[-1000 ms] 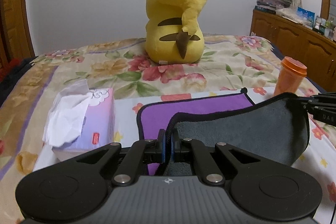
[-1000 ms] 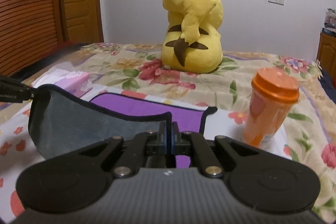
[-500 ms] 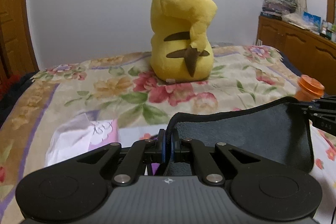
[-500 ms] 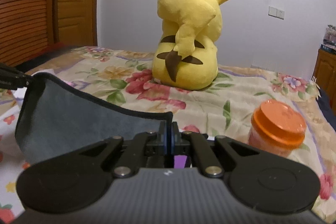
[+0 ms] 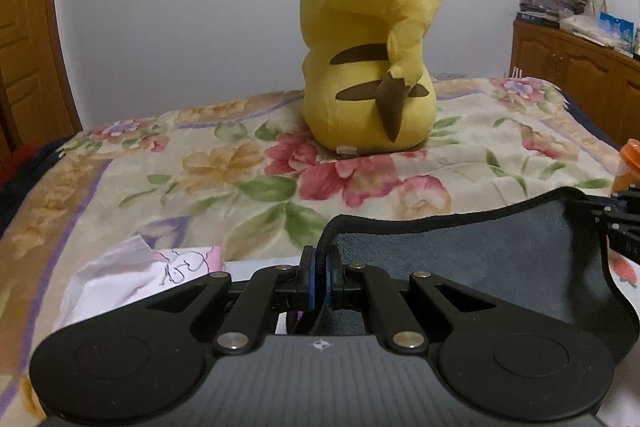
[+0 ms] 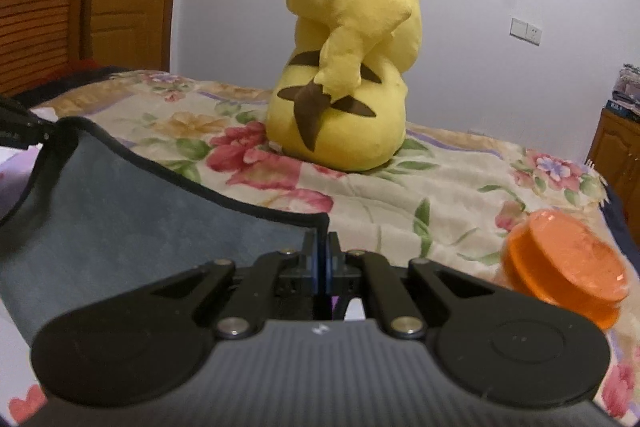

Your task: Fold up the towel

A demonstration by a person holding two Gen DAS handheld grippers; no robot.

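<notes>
Left tongs (image 5: pixel 319 277): pads pinched together on one corner of the towel (image 5: pixel 460 259), black hem running up between them. Right tongs (image 6: pixel 321 259): likewise clamped on the other corner of that same edge.

Towel hangs between my two tongs, grey side facing me, upper hem sagging a little in the middle. Both corners held so the edge travels as one line and the cloth does not twist. A sliver of purple shows below each pair of tongs, probably the other face. Lower part is hidden under the tongs' bodies; cannot tell whether it rests on the bed.

Just left of the left tongs and a bit ahead: a tissue box (image 5: pixel 160 275) with a white tissue sticking up. Just right of the right tongs: an orange lidded cup (image 6: pixel 564 267), close enough that a wide swing could clip it.

Ahead of both tongs: the floral bedspread (image 5: pixel 224 171), bare cloth, my likely landing place for the carried edge. Judged step: mid-fold, edge lifted, not yet laid down.

Farther ahead, roughly centred: a yellow plush toy (image 5: pixel 368 51) sitting with its back to me. Beyond, white wall; wooden cabinet (image 5: pixel 576 71) far right of the left tongs.
</notes>
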